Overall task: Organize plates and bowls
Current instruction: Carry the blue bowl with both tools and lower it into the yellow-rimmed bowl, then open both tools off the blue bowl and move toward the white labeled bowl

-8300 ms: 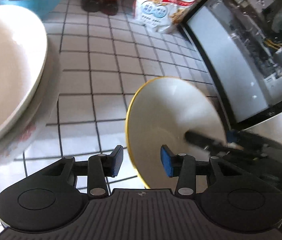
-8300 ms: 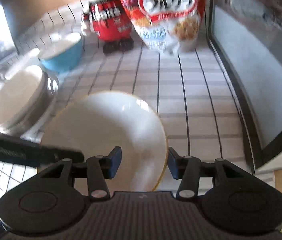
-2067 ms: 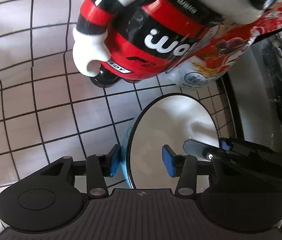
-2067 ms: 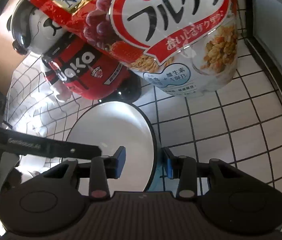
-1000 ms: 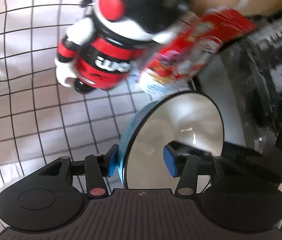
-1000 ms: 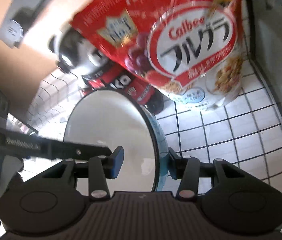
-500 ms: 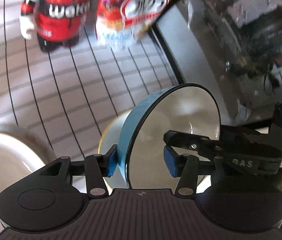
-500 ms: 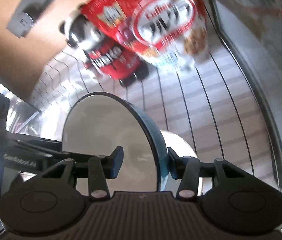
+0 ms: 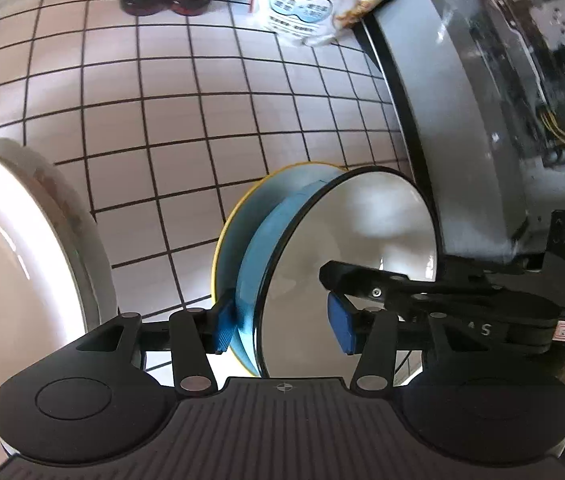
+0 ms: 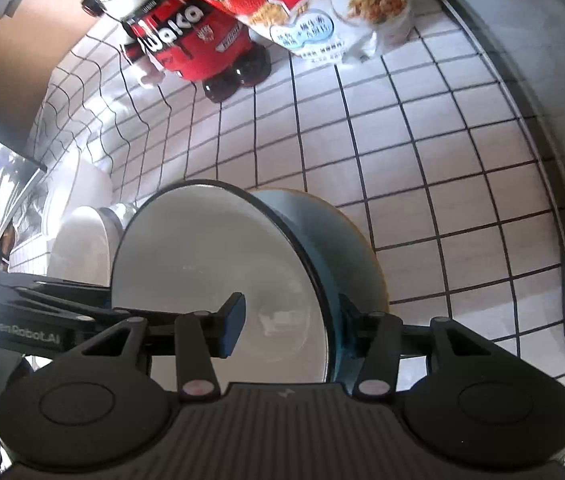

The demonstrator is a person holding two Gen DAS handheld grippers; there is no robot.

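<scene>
Blue bowl (image 9: 266, 240) held at opposite rims by left gripper (image 9: 282, 330) & right gripper (image 10: 288, 332), just over gold-rimmed plate (image 9: 238, 208) on tiled counter (image 9: 186, 128); right jaws are opening round the rim, left's look loose; early release could drop bowl askew, chipping plate.

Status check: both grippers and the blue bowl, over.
Left gripper straddling blue bowl rim; right gripper jaws opening around it. Bowl sits in gold-rimmed plate. Nothing blocking.
</scene>
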